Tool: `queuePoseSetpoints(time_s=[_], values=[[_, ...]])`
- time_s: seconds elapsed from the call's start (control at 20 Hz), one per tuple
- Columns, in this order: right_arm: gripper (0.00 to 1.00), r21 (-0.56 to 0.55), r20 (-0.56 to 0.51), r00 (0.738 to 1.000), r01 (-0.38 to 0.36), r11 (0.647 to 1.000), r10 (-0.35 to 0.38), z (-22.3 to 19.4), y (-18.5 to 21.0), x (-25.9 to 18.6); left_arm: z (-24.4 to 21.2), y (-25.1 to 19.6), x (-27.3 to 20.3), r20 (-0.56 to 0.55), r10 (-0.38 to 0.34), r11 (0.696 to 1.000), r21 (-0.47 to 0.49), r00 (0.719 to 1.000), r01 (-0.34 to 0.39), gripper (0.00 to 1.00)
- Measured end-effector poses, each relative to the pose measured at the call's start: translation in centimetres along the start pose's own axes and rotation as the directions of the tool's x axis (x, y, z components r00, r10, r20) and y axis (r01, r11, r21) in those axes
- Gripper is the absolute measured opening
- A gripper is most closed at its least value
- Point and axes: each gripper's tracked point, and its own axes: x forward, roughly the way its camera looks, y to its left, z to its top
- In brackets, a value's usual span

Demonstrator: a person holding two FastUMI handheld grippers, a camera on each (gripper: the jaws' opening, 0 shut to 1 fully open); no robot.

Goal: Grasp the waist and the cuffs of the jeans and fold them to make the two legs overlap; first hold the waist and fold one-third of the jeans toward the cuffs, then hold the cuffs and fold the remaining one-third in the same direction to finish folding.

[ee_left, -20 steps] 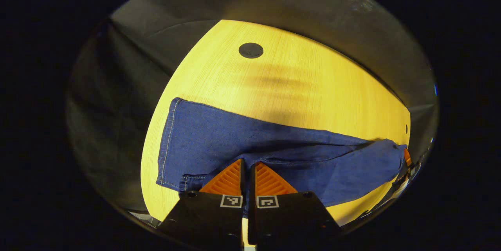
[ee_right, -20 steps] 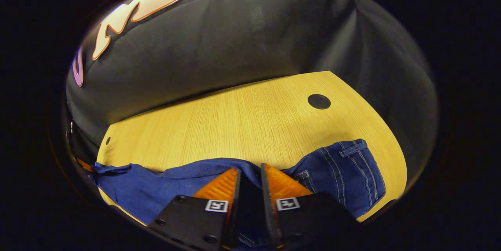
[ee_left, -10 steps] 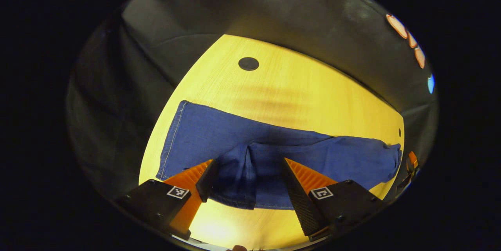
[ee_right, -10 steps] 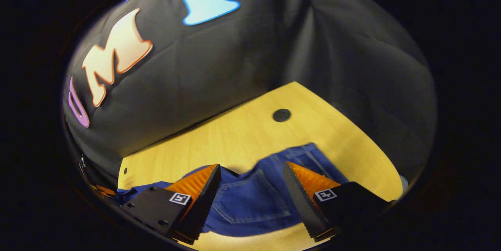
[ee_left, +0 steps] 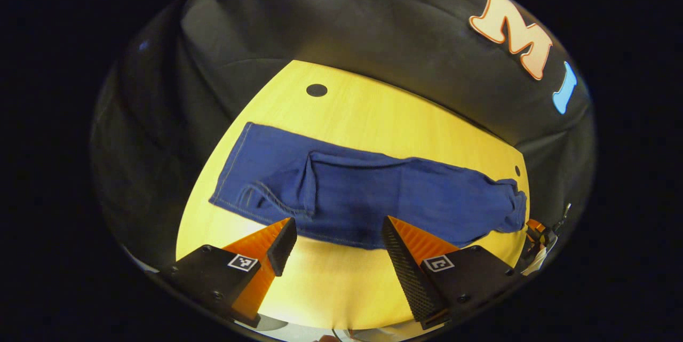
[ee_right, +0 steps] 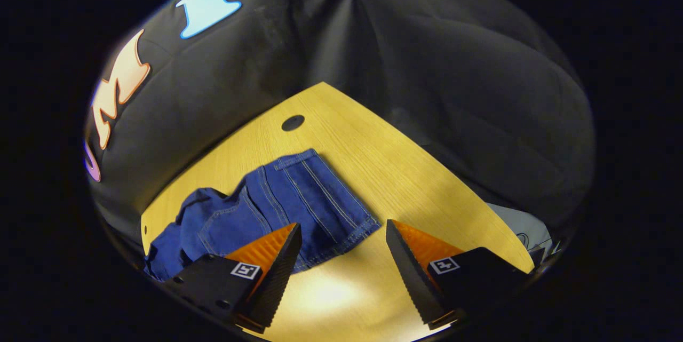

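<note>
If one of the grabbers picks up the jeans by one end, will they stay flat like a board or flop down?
Probably flop. The jeans lie limp on the table, with soft ridges and a bunched far end, so the cloth likely sags from any held edge. The two legs lie stacked, so a pinch on one layer may let the other slide off. Rolling seems unlikely.

Tabletop (ee_left: 373, 107): light wood grain, rounded corners, brightly lit. Dark round cap (ee_left: 316, 89) set near far corner; second small dark hole (ee_left: 517, 170) close to far edge. Black cloth wall (ee_right: 427, 64) hangs creased behind tabletop. Pale patch (ee_right: 520, 224) low beyond tabletop edge, unclear.
</note>
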Motion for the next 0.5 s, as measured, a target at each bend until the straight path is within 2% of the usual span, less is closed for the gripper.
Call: queuePoseSetpoints(time_s=[0.05, 0.1, 0.2, 0.35, 0.4, 0.45, 0.5], values=[[0.94, -0.005, -0.009, 1.000, -0.005, 1.000, 0.005, -0.2, -0.2, 0.3, -0.9, -0.5, -0.7, 0.005, 0.003, 1.000, -0.016, 1.000, -0.002, 0.96], [0.99, -0.008, -0.014, 1.000, -0.012, 1.000, 0.012, -0.1, -0.4, 0.5, -1.7, -1.4, -1.6, 0.013, -0.007, 0.999, -0.035, 1.000, 0.008, 0.97], [0.99, -0.005, -0.022, 0.999, -0.027, 1.000, 0.027, 0.0, -0.5, 0.9, -3.2, -3.4, -3.4, 0.036, -0.039, 0.996, -0.082, 0.999, 0.041, 0.97], [0.98, -0.014, -0.034, 0.999, -0.035, 0.999, 0.034, 0.0, -0.8, 2.1, -5.3, -5.2, -5.4, 0.061, -0.043, 0.991, -0.126, 0.997, 0.051, 0.97], [0.90, -0.021, -0.049, 0.998, -0.041, 0.999, 0.040, -0.4, -0.7, 2.3, -5.8, -5.7, -5.9, 0.072, -0.039, 0.989, -0.137, 0.997, 0.049, 0.97], [0.90, -0.034, -0.048, 0.998, -0.046, 0.998, 0.045, -0.4, -0.6, 2.3, -6.0, -6.3, -6.5, 0.088, -0.039, 0.988, -0.148, 0.995, 0.052, 0.97], [0.97, -0.050, -0.027, 0.999, -0.049, 0.998, 0.048, 0.0, -0.6, 2.6, -6.2, -6.8, -7.1, 0.096, -0.041, 0.986, -0.159, 0.995, 0.056, 0.97]])
